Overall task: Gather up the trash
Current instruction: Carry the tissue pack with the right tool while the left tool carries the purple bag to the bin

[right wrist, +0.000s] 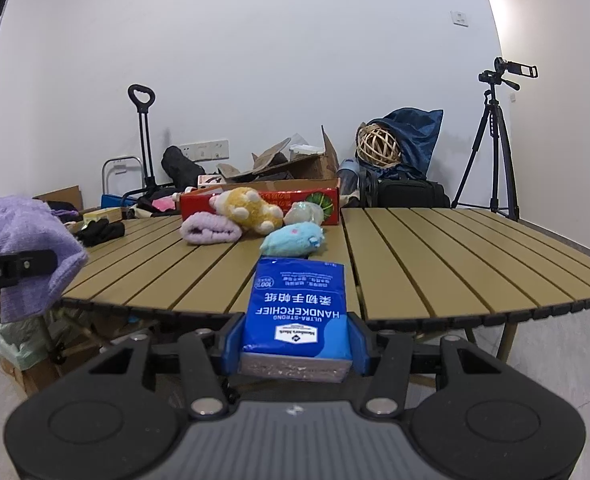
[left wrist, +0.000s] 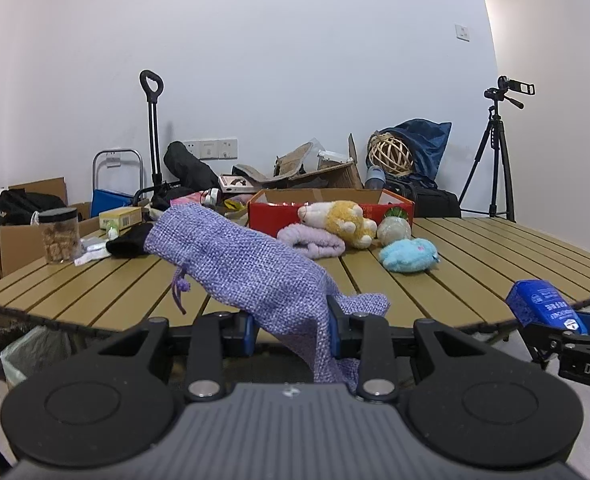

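Note:
My left gripper (left wrist: 293, 330) is shut on a purple woven drawstring pouch (left wrist: 247, 264), which sticks up and to the left over the near table edge; the same pouch (right wrist: 27, 252) shows at the left of the right wrist view. My right gripper (right wrist: 295, 338) is shut on a blue handkerchief tissue pack (right wrist: 297, 308), held flat in front of the slatted wooden table (right wrist: 435, 264). That tissue pack (left wrist: 543, 306) also shows at the right of the left wrist view. Both grippers hover just short of the table's near edge.
On the table lie a lilac cloth roll (left wrist: 313, 240), a yellow plush toy (left wrist: 341, 222), a blue plush toy (left wrist: 409, 256), a red cardboard box (left wrist: 331, 206), a black glove (left wrist: 129, 242) and a snack jar (left wrist: 59, 236). A lined bin (left wrist: 23, 354) stands below left. A tripod (left wrist: 495, 156) stands at the right.

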Action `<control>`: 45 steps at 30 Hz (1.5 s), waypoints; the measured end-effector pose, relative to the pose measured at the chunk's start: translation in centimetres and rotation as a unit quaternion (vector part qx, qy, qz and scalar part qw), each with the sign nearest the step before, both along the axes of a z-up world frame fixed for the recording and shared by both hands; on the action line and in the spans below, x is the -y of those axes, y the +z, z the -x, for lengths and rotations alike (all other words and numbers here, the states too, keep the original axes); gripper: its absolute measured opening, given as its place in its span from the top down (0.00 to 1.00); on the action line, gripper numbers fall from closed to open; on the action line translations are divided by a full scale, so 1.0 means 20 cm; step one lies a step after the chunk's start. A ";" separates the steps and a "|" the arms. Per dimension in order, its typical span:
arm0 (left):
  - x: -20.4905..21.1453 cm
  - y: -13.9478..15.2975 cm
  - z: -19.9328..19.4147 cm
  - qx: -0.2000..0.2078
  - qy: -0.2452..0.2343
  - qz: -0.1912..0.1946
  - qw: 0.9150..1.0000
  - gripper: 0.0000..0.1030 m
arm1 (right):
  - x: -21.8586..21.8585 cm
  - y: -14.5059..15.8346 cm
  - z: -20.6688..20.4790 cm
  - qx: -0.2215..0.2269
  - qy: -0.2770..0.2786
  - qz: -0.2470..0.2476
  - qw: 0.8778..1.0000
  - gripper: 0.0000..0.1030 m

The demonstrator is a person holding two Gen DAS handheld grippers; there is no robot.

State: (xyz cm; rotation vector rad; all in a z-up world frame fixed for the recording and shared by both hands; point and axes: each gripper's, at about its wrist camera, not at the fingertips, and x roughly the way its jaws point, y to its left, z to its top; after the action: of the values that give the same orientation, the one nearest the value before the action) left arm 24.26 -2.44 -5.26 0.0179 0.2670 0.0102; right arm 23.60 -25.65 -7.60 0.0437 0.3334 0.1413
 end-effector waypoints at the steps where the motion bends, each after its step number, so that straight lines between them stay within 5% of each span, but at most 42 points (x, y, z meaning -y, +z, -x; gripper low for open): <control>1: -0.01 -0.01 0.03 -0.003 -0.001 0.000 1.000 0.68 | 0.00 -0.01 0.02 -0.003 0.002 0.001 1.000 0.51; 27: -0.03 -0.29 0.57 -0.099 -0.017 -0.058 0.993 0.68 | -0.16 -0.24 0.51 -0.119 0.055 0.025 0.991 0.51; 45: -0.06 -0.51 0.61 -0.227 -0.023 -0.065 0.971 0.68 | -0.20 -0.49 0.58 -0.283 0.042 0.057 0.956 0.51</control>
State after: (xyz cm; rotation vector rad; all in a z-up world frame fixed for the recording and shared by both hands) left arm 12.09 -1.23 -15.45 0.1588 0.7244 -0.0231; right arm 12.07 -21.66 -17.42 -0.0453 0.9178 0.1931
